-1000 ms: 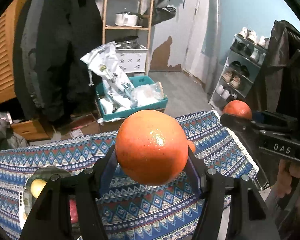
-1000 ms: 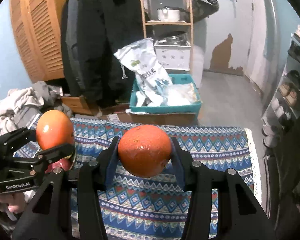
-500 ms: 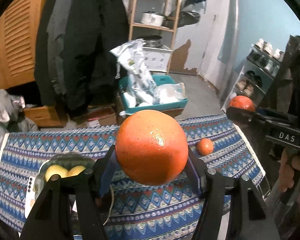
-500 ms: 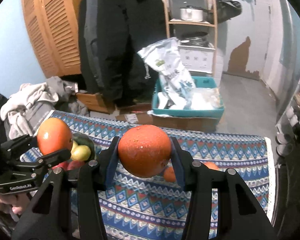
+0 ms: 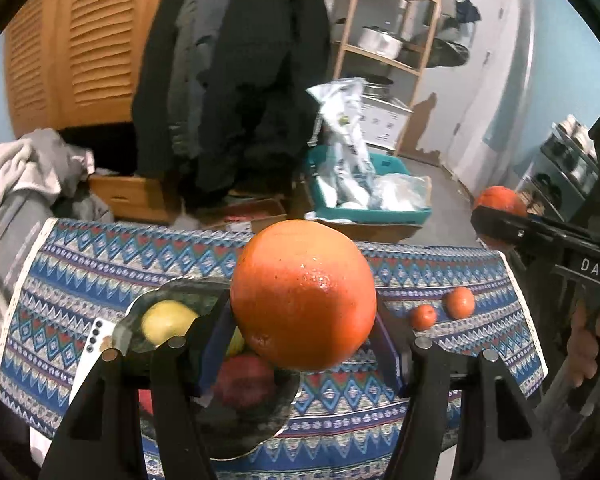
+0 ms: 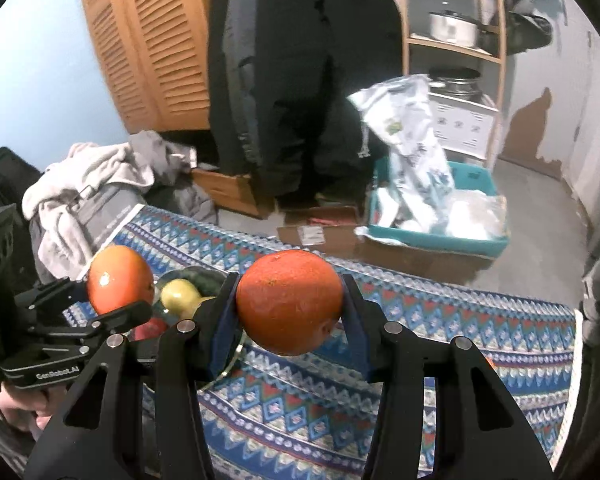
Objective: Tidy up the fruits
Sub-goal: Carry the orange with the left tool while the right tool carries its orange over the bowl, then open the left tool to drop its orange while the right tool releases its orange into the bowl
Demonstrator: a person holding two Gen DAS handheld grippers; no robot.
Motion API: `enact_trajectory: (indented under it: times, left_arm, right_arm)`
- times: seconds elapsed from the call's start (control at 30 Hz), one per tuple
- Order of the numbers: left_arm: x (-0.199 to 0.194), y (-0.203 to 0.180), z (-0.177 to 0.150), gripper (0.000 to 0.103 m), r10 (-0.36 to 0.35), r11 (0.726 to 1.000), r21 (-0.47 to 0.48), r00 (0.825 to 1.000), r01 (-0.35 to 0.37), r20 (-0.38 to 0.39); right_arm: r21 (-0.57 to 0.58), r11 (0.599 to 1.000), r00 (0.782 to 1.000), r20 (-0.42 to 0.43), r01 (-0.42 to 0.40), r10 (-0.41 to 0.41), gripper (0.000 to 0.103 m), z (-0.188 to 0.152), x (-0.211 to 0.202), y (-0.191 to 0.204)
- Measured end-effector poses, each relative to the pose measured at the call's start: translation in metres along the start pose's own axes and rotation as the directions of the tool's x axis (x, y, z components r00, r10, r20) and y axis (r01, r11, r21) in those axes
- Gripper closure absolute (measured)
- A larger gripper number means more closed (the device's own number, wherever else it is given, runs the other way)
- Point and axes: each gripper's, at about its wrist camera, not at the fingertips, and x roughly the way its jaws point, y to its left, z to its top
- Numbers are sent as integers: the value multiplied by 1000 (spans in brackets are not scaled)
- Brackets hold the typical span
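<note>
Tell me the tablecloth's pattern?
Blue tablecloth with bands of red, white and teal zigzags and diamonds; right wrist view shows it best.

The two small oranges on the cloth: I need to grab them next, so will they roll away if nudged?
Probably: the two small oranges are round and lie loose on the flat patterned cloth, so a nudge likely rolls them. They look firm, not fragile.

Both views are dim, lit by cool indoor light from above and in front. Small specular highlights sit on the large orange [image 5: 304, 294] and on the smaller orange [image 6: 289, 302]. Fisheye distortion bends the louvered cabinet [image 6: 148, 40] and the shelf unit [image 5: 396, 40]; black vignetting fills the corners. The background is soft with motion blur. The bowl [image 5: 228, 420] interior lies in shadow.
</note>
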Motion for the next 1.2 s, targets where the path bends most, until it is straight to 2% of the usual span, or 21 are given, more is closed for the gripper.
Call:
enact_trajectory:
  times: [0.4, 0.6, 0.7, 1.2]
  left_arm:
    - [11, 57, -18, 38, 57, 993, -105, 997, -63, -61]
    - [23, 80, -29, 38, 54, 985, -160, 994, -69, -100]
    - [31, 90, -37, 38, 71, 979, -179, 989, -94, -131]
    - [58, 101, -71, 38, 66, 970, -210, 965, -122, -254]
  right_arm:
    - [-52, 996, 996, -55, -72, 69, 55, 18, 44, 46]
    - [-75, 994, 992, -96, -85, 78, 55, 19, 68, 63]
    - [-82, 992, 989, -120, -92, 82, 55, 18, 81, 70]
    - [-50, 992, 969, -223, -120, 106, 55, 6, 126, 84]
